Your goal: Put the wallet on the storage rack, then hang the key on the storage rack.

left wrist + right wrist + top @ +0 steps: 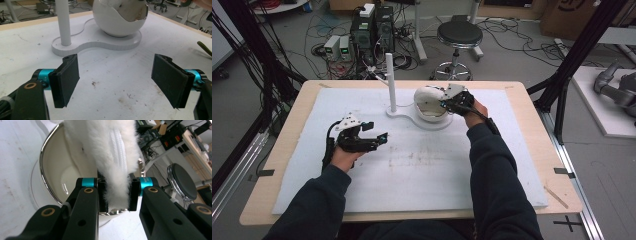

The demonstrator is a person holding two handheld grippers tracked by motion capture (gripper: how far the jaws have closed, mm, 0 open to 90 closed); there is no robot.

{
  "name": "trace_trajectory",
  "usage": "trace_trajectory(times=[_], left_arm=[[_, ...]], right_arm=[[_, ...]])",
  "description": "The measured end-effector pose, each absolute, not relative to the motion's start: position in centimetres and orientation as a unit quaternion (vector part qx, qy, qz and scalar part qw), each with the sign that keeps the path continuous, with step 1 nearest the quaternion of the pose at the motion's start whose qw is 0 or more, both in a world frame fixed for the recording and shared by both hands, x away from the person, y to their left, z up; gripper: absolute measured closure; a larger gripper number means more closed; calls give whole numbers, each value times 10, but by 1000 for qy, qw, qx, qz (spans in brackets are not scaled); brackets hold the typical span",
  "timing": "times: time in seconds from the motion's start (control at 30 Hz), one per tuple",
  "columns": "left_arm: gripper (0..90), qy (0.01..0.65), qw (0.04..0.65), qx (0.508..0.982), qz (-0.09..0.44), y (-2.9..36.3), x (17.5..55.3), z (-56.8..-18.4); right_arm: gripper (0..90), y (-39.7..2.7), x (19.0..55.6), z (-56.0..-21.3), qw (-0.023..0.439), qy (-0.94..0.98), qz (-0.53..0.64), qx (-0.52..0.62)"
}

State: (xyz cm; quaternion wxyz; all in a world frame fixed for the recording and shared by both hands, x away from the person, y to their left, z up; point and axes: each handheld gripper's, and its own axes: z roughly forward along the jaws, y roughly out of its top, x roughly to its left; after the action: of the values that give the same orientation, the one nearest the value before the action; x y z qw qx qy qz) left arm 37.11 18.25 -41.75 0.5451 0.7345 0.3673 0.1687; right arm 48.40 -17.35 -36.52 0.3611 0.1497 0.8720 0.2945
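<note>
While the high view places your right gripper at the white bowl, your left gripper idles with jaws spread, and your right gripper view shows jaws pinching soft, light, compressible fleece; hold mid-strip.

White egg-shaped chair with chrome-edged opening is sitting upright on a flat white base, beside a white pole rising from the same base. Fluffy white cushion with a ribbed centre strip is hanging over the chair's opening, pinched at its lower end.
</note>
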Motion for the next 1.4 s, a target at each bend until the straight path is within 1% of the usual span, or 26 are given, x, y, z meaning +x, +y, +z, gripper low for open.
trace_trajectory(times=[0.07, 0.1, 0.13, 0.17, 0.2, 0.23, 0.27, 0.3, 0.4, 0.43, 0.47, 0.5, 0.53, 0.57, 0.6, 0.63, 0.67, 0.7, 0.73, 0.8, 0.83, 0.97, 1.1, 1.33, 1.4], left_arm=[[222, 368, 547, 732, 170, 185, 371, -417], [222, 371, 548, 731, 169, 186, 371, -417], [222, 370, 547, 731, 169, 187, 371, -417], [222, 371, 546, 732, 168, 187, 371, -417], [222, 372, 547, 731, 167, 188, 371, -418], [222, 372, 547, 731, 167, 188, 371, -418], [222, 371, 547, 731, 166, 188, 371, -418], [222, 372, 547, 731, 166, 188, 371, -417], [222, 372, 549, 730, 166, 190, 371, -417], [222, 373, 549, 729, 167, 191, 371, -417], [222, 373, 549, 728, 169, 192, 371, -417], [222, 377, 549, 725, 174, 194, 371, -417], [222, 378, 548, 725, 176, 196, 371, -416], [217, 381, 549, 722, 178, 197, 371, -417], [205, 383, 547, 722, 182, 199, 371, -417], [205, 386, 545, 721, 185, 201, 372, -417], [206, 387, 546, 720, 187, 203, 372, -417], [205, 387, 545, 719, 190, 205, 372, -417], [205, 388, 545, 718, 191, 207, 372, -416], [206, 390, 547, 715, 194, 210, 373, -417], [206, 392, 547, 714, 193, 210, 373, -417], [206, 393, 546, 714, 195, 212, 373, -417], [206, 387, 542, 720, 195, 210, 373, -417], [206, 388, 540, 721, 195, 211, 372, -417], [206, 389, 541, 720, 195, 212, 372, -418]], right_arm=[[767, -174, 486, -367, 351, 874, 296, 161], [748, -178, 487, -368, 322, 877, 307, 183], [748, -178, 487, -368, 322, 877, 307, 183], [722, -181, 487, -368, 308, 878, 313, 191], [565, -186, 486, -365, 280, 873, 332, 221], [565, -186, 486, -365, 280, 873, 332, 221], [519, -196, 484, -360, 252, 858, 365, 260], [482, -196, 484, -360, 252, 858, 365, 260], [409, -214, 477, -350, 205, 833, 413, 304], [379, -226, 469, -344, 189, 822, 427, 327], [379, -226, 469, -344, 189, 822, 427, 327], [373, -240, 455, -342, 206, 811, 440, 327], [373, -240, 455, -342, 206, 811, 440, 327], [352, -244, 451, -341, 207, 813, 433, 330], [336, -255, 441, -343, 225, 808, 432, 331], [336, -255, 441, -343, 225, 808, 432, 331], [331, -263, 433, -346, 234, 801, 439, 334], [300, -275, 422, -353, 237, 794, 438, 348], [300, -275, 422, -353, 237, 794, 438, 348], [286, -290, 404, -365, 235, 789, 436, 363], [286, -290, 404, -365, 235, 789, 436, 363], [279, -303, 378, -384, 236, 795, 416, 373], [280, -313, 369, -398, 237, 800, 391, 389], [282, -322, 360, -399, 248, 801, 382, 389], [309, -323, 356, -401, 239, 816, 358, 386]])
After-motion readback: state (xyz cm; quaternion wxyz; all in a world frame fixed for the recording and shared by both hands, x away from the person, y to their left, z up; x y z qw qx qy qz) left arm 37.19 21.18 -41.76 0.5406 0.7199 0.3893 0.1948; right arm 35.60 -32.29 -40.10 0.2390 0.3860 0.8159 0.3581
